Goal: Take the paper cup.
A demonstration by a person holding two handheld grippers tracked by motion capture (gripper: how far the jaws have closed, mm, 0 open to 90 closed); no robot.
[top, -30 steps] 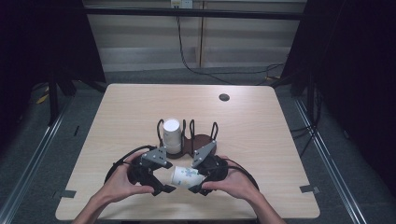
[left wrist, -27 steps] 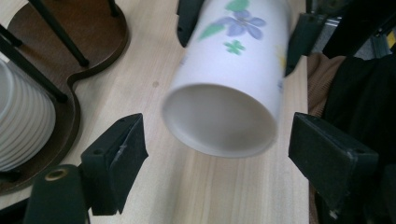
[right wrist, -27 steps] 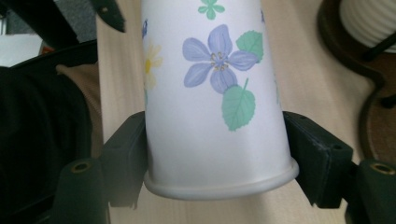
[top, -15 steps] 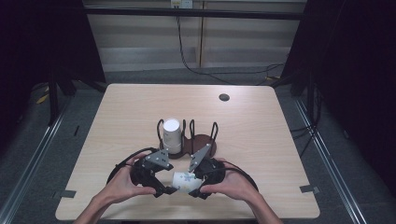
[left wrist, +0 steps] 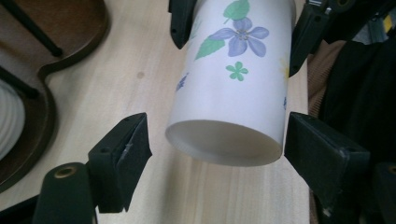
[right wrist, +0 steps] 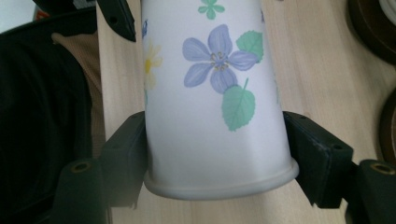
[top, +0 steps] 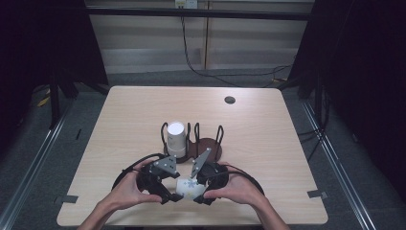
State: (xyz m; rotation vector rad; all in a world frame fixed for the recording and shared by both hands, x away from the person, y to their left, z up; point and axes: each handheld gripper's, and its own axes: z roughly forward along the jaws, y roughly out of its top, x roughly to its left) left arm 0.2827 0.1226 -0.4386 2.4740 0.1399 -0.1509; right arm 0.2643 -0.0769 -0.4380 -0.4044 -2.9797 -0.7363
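A white paper cup (top: pixel 187 188) printed with purple flowers lies on its side just above the table's front edge, between my two grippers. My right gripper (right wrist: pixel 217 154) is shut on this cup (right wrist: pixel 215 93) just behind its rolled rim, pads pressing both sides. My left gripper (left wrist: pixel 222 149) faces the cup's recessed base (left wrist: pixel 224 140); its jaws have just been closing around that end, with a clear gap on one side and a narrow one on the other. In the high view the left gripper (top: pixel 173 194) and right gripper (top: pixel 198 190) face each other.
A brown wooden cup rack (top: pixel 209 146) with black wire hoops stands just behind the grippers, with a plain white cup (top: pixel 175 139) upside down in its left place. A dark round grommet (top: pixel 230 100) sits at the far right of the table. The table's front edge lies just below the hands.
The left gripper has drawn in toward the cup's base end and its jaws have narrowed around it. The right gripper has stayed put, still holding the cup.
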